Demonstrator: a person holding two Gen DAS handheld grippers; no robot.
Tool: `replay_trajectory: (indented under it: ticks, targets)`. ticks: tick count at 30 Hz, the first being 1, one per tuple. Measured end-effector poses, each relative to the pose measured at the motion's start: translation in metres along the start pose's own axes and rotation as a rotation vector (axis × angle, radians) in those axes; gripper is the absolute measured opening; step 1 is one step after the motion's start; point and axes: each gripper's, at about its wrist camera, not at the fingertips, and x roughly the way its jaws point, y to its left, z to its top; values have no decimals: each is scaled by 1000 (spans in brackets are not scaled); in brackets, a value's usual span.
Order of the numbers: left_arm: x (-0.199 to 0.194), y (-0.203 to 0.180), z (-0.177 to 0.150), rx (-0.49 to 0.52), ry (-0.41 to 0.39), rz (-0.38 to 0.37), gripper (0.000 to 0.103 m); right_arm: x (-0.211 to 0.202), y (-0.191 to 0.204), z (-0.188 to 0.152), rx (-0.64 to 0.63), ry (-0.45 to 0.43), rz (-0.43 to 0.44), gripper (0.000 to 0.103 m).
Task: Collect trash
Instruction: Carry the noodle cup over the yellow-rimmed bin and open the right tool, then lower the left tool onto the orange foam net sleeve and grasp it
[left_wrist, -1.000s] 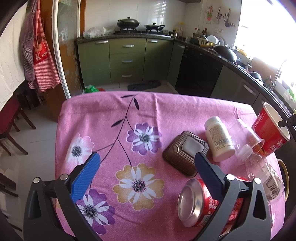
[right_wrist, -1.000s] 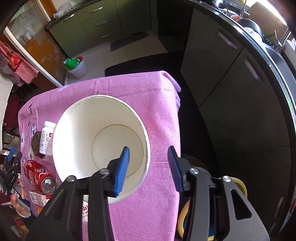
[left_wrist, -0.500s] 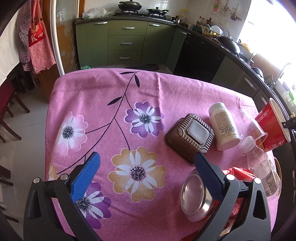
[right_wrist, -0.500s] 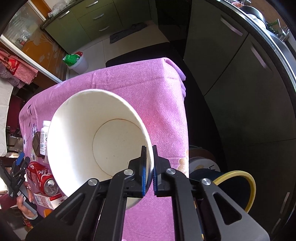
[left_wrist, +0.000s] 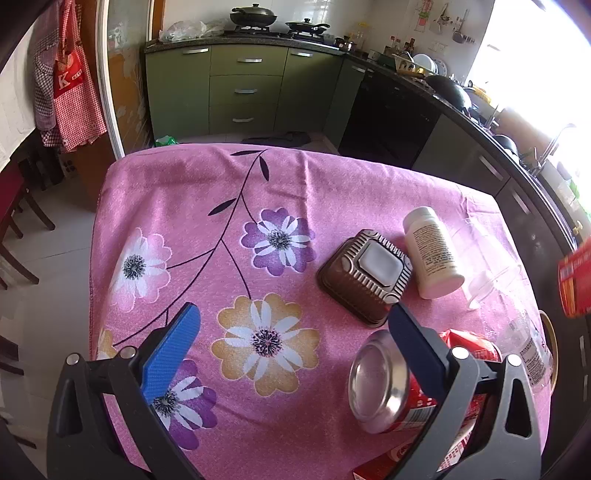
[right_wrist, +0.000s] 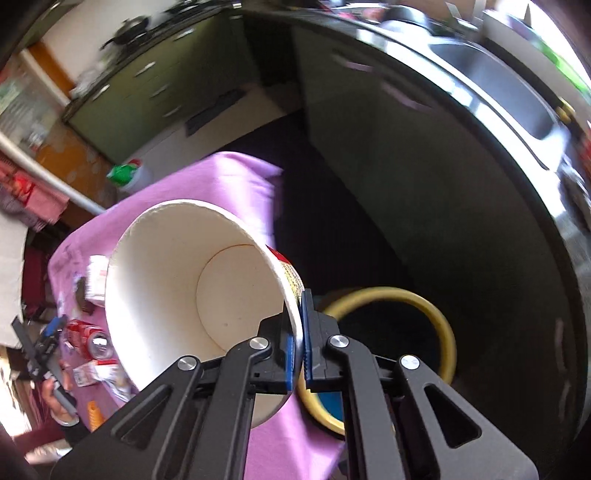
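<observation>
**Paper cup held over the bin**

Beside the pink-clothed counter (left_wrist: 184, 206), the right hand-held gripper (right_wrist: 297, 332) is closed on the rim of a large paper cup (right_wrist: 177, 280), one finger inside the wall and one outside. The cup is tilted, its mouth toward the camera, above the counter's edge, with a yellow-rimmed bin (right_wrist: 439, 314) on the floor just beyond. The left hand-held gripper (left_wrist: 291, 347) hangs open over the counter, holding nothing, near a red soda can (left_wrist: 384, 387), a brown tray (left_wrist: 364, 277) and a white bottle (left_wrist: 430, 254). The pinch covers only a thin strip of rim (the view is motion-blurred), so a quick swing could probably twist the cup loose, dropping it short of the bin.
</observation>
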Motion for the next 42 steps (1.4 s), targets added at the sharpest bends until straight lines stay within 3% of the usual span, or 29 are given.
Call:
replay_trajectory:
  ticks: [4,7,15,21,23,25,34,42]
  targets:
    - [-1,-2,0,7,-5,0,97,13,-67,-29,120,20,-43,5]
    - [-1,-5,-1,12,-5,4,97,45,-99,-45,170,67,-61,5]
    - [-3,-9,-2,27,-12,2,97,137,-128,-66,229,190,-100,5]
    - [-5,-9,-1,25,-16,1,97,171,-130,-67,236,228,-115,8]
    - [-5,-9,-1,27,-15,2,97,169,-126,-70,220,222,-138,16]
    - [-6,-10,-2,30,-16,1,97,161,-122,-77,206,206,-151,32]
    - [-12,-18,-2,56,-28,-5,97,105,-94,-92,149,100,-119,34]
    - [-43,-38,-4,114,-51,-48,97,75,-68,-122,80,71,-50,34]
